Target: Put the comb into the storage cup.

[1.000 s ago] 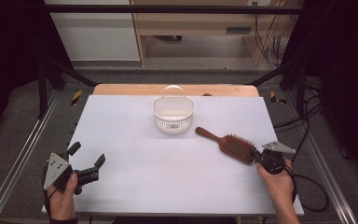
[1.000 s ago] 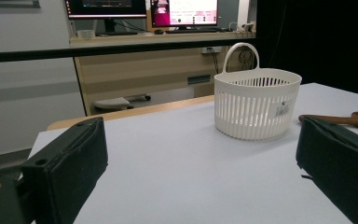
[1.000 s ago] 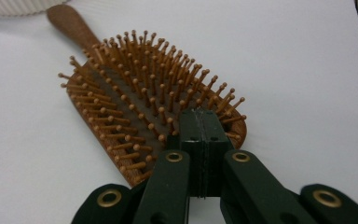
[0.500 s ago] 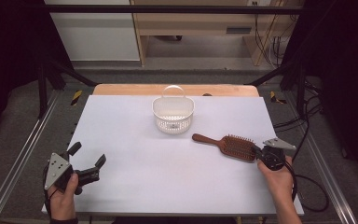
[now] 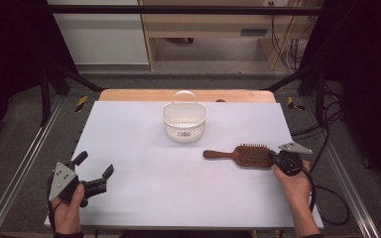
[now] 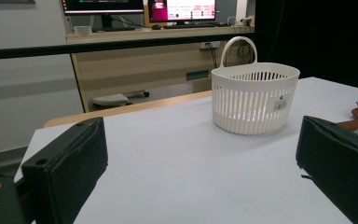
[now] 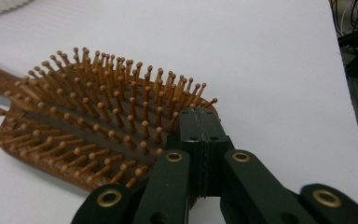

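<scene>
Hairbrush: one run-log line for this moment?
right gripper: shut on hairbrush head edge | hairbrush: bristles up, handle toward table centre | left gripper: open, empty | basket: upright, apart from hairbrush

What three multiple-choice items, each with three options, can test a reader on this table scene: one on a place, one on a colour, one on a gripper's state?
1. Where does the hairbrush lie?
A. inside the basket
B. on the table, nearer the person than the basket
C. on the floor

2. What colour is the basket?
A. white
B. red
C. black

3. How stands the left gripper?
A. shut on the hairbrush
B. shut on the basket
C. open, holding nothing

Answers: 1 B, the high view shows it on the table, at the right gripper; 2 A, its slatted wall is white; 3 C, its jaws stand wide apart over bare table.
</scene>
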The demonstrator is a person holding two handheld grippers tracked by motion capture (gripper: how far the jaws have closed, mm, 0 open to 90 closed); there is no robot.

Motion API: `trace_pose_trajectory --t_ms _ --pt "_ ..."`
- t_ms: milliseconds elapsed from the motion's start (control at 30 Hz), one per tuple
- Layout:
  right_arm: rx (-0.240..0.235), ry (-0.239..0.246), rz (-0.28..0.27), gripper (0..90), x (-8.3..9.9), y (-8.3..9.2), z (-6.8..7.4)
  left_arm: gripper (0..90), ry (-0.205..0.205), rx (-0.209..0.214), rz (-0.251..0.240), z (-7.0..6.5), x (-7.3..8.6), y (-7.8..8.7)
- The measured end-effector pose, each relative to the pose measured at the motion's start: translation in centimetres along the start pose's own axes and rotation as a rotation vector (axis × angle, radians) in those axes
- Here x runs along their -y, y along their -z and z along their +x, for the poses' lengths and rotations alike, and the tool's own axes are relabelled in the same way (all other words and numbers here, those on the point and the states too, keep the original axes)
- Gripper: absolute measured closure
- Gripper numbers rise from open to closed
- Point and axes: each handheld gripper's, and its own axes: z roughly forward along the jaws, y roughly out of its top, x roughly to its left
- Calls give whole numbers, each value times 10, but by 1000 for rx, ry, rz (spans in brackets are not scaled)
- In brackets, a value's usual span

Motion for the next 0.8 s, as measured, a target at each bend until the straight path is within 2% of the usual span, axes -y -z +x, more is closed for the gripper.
trace_pose_trajectory --t_ms 233,567,767,800 --pt "-7 -11 -11 900 -4 -8 -3 21 -2 4 7 -1 0 -1" --pt "-6 29 -12 900 -13 -18 -2 22 -4 4 17 -3 1 -1" --pt "-32 36 -24 900 -13 -21 0 23 -4 8 30 -4 1 -2" --pt "-50 46 -24 900 -14 -21 4 23 -2 13 33 -6 1 -2"
